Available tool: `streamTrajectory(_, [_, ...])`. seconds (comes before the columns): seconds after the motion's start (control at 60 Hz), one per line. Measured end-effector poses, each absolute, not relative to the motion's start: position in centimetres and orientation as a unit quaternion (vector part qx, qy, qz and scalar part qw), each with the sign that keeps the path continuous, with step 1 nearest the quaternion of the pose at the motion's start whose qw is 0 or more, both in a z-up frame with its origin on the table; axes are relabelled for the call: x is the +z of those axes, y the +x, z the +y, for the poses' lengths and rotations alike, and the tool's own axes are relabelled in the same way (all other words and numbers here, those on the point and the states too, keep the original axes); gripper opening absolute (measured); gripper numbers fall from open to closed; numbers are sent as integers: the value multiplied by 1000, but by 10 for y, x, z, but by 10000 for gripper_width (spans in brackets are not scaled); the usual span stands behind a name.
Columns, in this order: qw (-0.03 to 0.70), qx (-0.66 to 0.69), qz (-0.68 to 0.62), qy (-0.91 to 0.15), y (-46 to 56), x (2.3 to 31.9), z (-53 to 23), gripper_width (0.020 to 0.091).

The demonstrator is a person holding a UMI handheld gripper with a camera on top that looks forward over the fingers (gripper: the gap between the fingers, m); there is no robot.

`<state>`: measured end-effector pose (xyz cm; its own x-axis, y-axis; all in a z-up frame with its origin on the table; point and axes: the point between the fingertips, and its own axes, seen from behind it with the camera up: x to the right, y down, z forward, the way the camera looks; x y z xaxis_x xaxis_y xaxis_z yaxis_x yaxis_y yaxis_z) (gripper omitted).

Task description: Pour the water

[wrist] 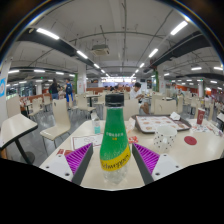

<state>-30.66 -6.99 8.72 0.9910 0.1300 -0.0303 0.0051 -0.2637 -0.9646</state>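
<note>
Hand-held gripper (114,165) clenches the green bottle (115,140) upright between both pads, raised above the white surface (200,150). Cap appears on. Recommend removing it, then tilting slowly over the cup (165,139) just beyond.

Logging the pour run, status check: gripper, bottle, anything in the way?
Gripper shut on green bottle, upright, cap on. White cup ahead to one side on the table. Nothing between them.
</note>
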Motion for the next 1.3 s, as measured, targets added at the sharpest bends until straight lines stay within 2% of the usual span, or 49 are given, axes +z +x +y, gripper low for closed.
streamTrajectory(0.033, [608,40,-46,-792,-307,86,-61,809])
streamTrajectory(0.067, [601,24,-43,-798,-303,80,-55,584])
streamTrajectory(0.083, [602,15,-43,-797,-299,78,-52,541])
streamTrajectory(0.183, [605,17,-39,-795,-296,75,-41,513])
streamTrajectory(0.283, [597,19,-46,-801,-294,74,-37,401])
streamTrajectory(0.333, [582,31,-42,-812,-296,74,-37,376])
streamTrajectory(0.417, [559,81,-29,-824,-304,77,-29,379])
streamTrajectory(0.533, [546,198,58,-812,-299,114,0,377])
streamTrajectory(0.617, [510,304,152,-790,-295,142,21,376])
streamTrajectory(0.767, [399,479,338,-705,-264,150,49,378])
streamTrajectory(0.783, [386,493,354,-695,-266,139,60,375])
streamTrajectory(0.85, [309,566,411,-644,-263,133,67,374])
streamTrajectory(1.017, [155,680,521,-492,-249,151,66,379])
streamTrajectory(1.2, [101,709,549,-430,-234,160,61,375])
streamTrajectory(1.3, [98,706,536,-452,-232,164,60,375])
